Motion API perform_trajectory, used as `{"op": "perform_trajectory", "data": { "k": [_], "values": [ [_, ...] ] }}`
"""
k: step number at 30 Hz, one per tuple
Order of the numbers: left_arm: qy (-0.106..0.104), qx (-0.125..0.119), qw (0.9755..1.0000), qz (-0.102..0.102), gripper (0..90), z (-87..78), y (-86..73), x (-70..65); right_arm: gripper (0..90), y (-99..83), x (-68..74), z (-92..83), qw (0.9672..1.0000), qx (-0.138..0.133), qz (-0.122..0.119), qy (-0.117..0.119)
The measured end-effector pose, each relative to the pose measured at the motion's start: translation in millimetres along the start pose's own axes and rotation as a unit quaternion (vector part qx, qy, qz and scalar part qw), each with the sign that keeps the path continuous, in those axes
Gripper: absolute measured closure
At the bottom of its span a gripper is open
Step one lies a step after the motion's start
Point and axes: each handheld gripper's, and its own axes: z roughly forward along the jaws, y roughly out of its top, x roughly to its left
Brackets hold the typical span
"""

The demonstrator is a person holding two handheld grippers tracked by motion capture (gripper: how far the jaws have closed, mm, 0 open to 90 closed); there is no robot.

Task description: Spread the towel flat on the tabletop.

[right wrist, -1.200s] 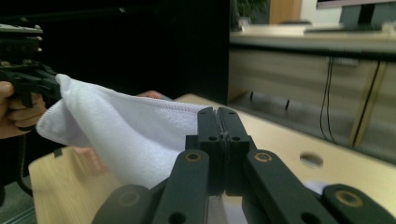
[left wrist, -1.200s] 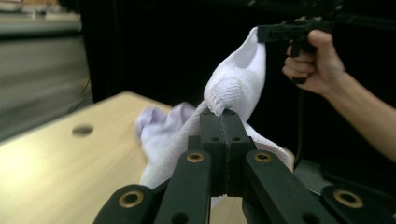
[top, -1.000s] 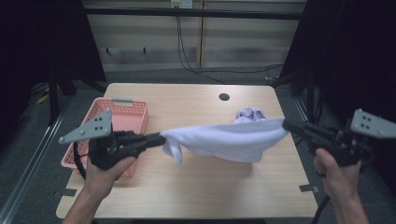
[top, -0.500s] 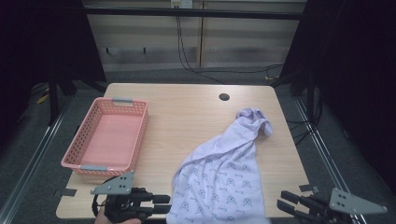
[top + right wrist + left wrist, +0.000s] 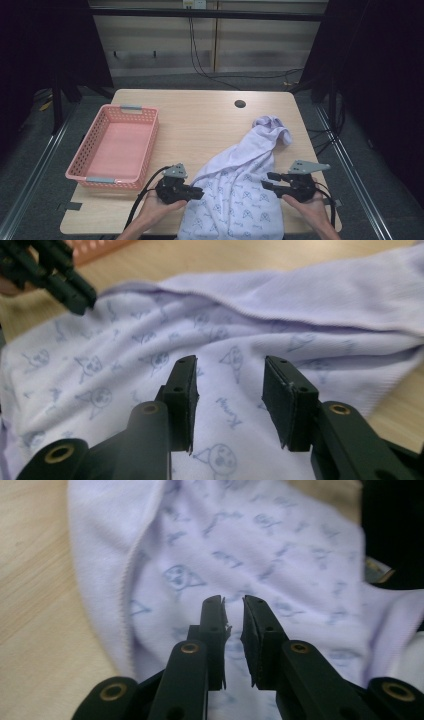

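A pale lilac cloth (image 5: 235,185) printed with small drawings lies spread on the wooden table (image 5: 200,117), bunched at its far end and hanging over the front edge. My left gripper (image 5: 200,192) rests at the cloth's left side. In the left gripper view my left gripper (image 5: 232,600) has a narrow gap with nothing in it, above the cloth (image 5: 280,555); its jaws have just been closing. My right gripper (image 5: 267,181) hovers over the right side. My right gripper (image 5: 230,362) stands wide with nothing between, the cloth (image 5: 300,295) beneath; its jaws have just been opening.
A pink plastic basket (image 5: 148,150) with nothing in it stands at the table's left. A round cable hole (image 5: 240,104) sits near the far edge. Bare wood lies between basket and cloth. Cables trail from both grippers toward the front edge.
A second ago both grippers held the cloth stretched in the air. They came down toward the front edge, let go, and the cloth now lies on the table.
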Motion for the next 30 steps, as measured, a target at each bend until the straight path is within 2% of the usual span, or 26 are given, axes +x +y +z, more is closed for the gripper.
{"op": "perform_trajectory", "data": {
  "k": [2, 3, 4, 6, 7, 8, 10, 11, 13, 14, 15, 16, 17, 18, 19, 20, 22, 24, 26, 30],
  "values": [
    [0.011, 0.001, 0.9999, -0.013, 77.4, 3.4, -0.9, 5.4, 55.5, -3.0, 2.7, 12.2, 0.9996, 0.023, -0.016, -0.008],
    [0.013, 0.01, 0.9998, -0.01, 77.3, 6.1, -2.2, 6.0, 55.0, -5.8, 2.0, 16.5, 0.9994, 0.032, -0.012, -0.001],
    [0.018, 0.02, 0.9996, -0.007, 76.3, 9.6, -5.1, 5.3, 54.9, -8.9, 1.7, 20.2, 0.9991, 0.041, -0.013, -0.004],
    [0.011, 0.015, 0.9997, -0.013, 76.3, 9.6, -9.0, 2.4, 54.2, -15.0, 1.2, 24.9, 0.9978, 0.063, -0.018, -0.012],
    [0.017, 0.023, 0.9996, -0.008, 78.0, 9.0, -9.0, -1.8, 53.8, -17.4, 0.4, 25.9, 0.9971, 0.071, -0.017, -0.018],
    [0.015, 0.032, 0.9994, 0.0, 79.8, 7.7, -9.9, -5.8, 53.5, -19.6, -0.5, 26.4, 0.9967, 0.076, -0.015, -0.024],
    [0.001, 0.037, 0.9993, -0.007, 81.2, 4.5, -16.1, -13.0, 53.6, -23.3, -2.4, 28.1, 0.9956, 0.088, -0.015, -0.029],
    [-0.007, 0.041, 0.9991, -0.013, 83.4, 2.3, -19.8, -16.8, 53.3, -24.9, -1.9, 28.1, 0.9958, 0.085, -0.014, -0.032],
    [-0.019, 0.048, 0.9986, -0.01, 84.4, -2.9, -27.5, -27.1, 52.4, -25.1, -0.8, 28.2, 0.9958, 0.084, -0.015, -0.031],
    [-0.016, 0.06, 0.9981, -0.004, 84.5, -6.7, -30.8, -32.6, 52.3, -25.2, 0.7, 28.4, 0.9956, 0.086, -0.018, -0.033],
    [-0.02, 0.059, 0.9981, 0.003, 84.6, -9.4, -35.0, -36.7, 52.3, -25.3, 2.0, 28.9, 0.9956, 0.085, -0.021, -0.033],
    [-0.03, 0.06, 0.9978, -0.002, 84.7, -11.4, -38.7, -39.8, 53.3, -25.2, 3.8, 29.3, 0.9955, 0.087, -0.023, -0.031],
    [-0.031, 0.06, 0.9977, -0.001, 84.6, -13.5, -41.0, -42.0, 54.6, -25.0, 5.4, 29.7, 0.9955, 0.087, -0.028, -0.026],
    [-0.038, 0.051, 0.998, 0.007, 84.2, -14.3, -41.6, -43.1, 59.0, -24.8, 7.6, 29.7, 0.9951, 0.09, -0.03, -0.027],
    [-0.043, 0.044, 0.9981, 0.008, 81.7, -15.7, -39.0, -42.9, 64.8, -24.8, 9.6, 30.0, 0.9951, 0.089, -0.034, -0.027],
    [-0.044, 0.025, 0.9987, 0.004, 79.2, -16.7, -34.7, -41.0, 70.6, -24.9, 11.1, 29.6, 0.9951, 0.091, -0.034, -0.022],
    [-0.029, -0.006, 0.9996, -0.001, 71.0, -17.1, -21.8, -35.8, 85.4, -25.8, 12.8, 27.8, 0.9948, 0.095, -0.035, -0.012],
    [-0.004, -0.021, 0.9998, 0.005, 65.3, -13.0, -9.0, -28.9, 87.6, -27.4, 14.7, 23.8, 0.9942, 0.103, -0.031, -0.007],
    [0.006, -0.03, 0.9995, 0.0, 61.0, -3.2, 1.4, -19.4, 88.2, -29.5, 17.0, 18.7, 0.9931, 0.111, -0.036, -0.004],
    [0.02, -0.011, 0.9995, 0.019, 54.7, 20.6, 15.4, -11.8, 88.3, -39.5, 19.7, 0.0, 0.9925, 0.119, -0.026, 0.011]
  ]
}}
